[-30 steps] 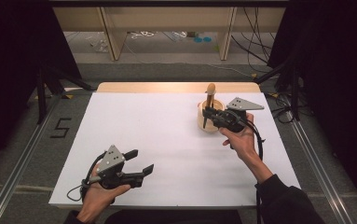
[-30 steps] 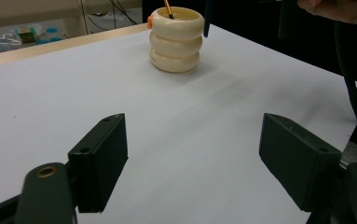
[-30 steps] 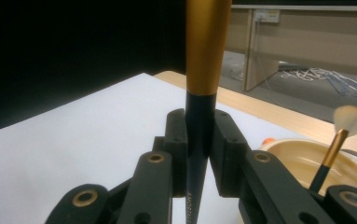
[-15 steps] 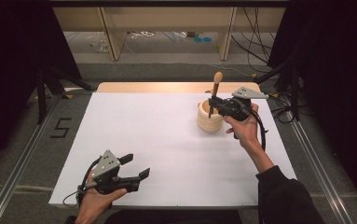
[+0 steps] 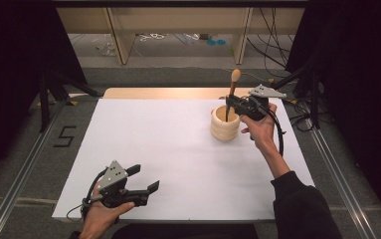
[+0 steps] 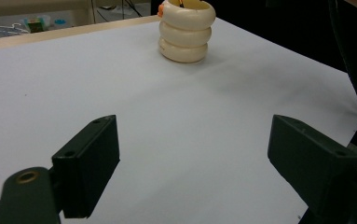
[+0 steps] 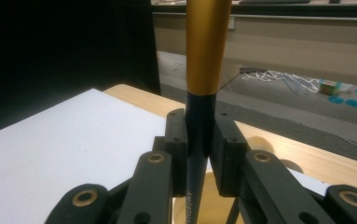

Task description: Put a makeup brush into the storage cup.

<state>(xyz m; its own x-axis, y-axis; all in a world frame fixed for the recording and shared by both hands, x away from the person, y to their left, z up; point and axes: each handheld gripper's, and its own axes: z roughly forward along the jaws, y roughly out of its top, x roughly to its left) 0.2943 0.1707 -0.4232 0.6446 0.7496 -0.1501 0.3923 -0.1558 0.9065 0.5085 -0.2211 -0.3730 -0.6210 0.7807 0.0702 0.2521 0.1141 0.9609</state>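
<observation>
Above holder (image 5: 225,124), right tool (image 5: 231,102) clamps brush (image 5: 233,88), raised higher; left tool (image 5: 144,181) agape, nearly unmoved.

Likely a lab recording bay: black curtains (image 5: 9,45) are enclosing a white desk (image 5: 168,144), cables (image 5: 272,30) trailing, floor rails (image 5: 14,194) running alongside.

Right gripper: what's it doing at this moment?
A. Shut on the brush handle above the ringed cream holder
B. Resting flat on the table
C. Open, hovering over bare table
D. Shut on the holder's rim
A. The right gripper has both jaws pressed against the dark lower part of the brush, which stands upright over the cream holder.
</observation>
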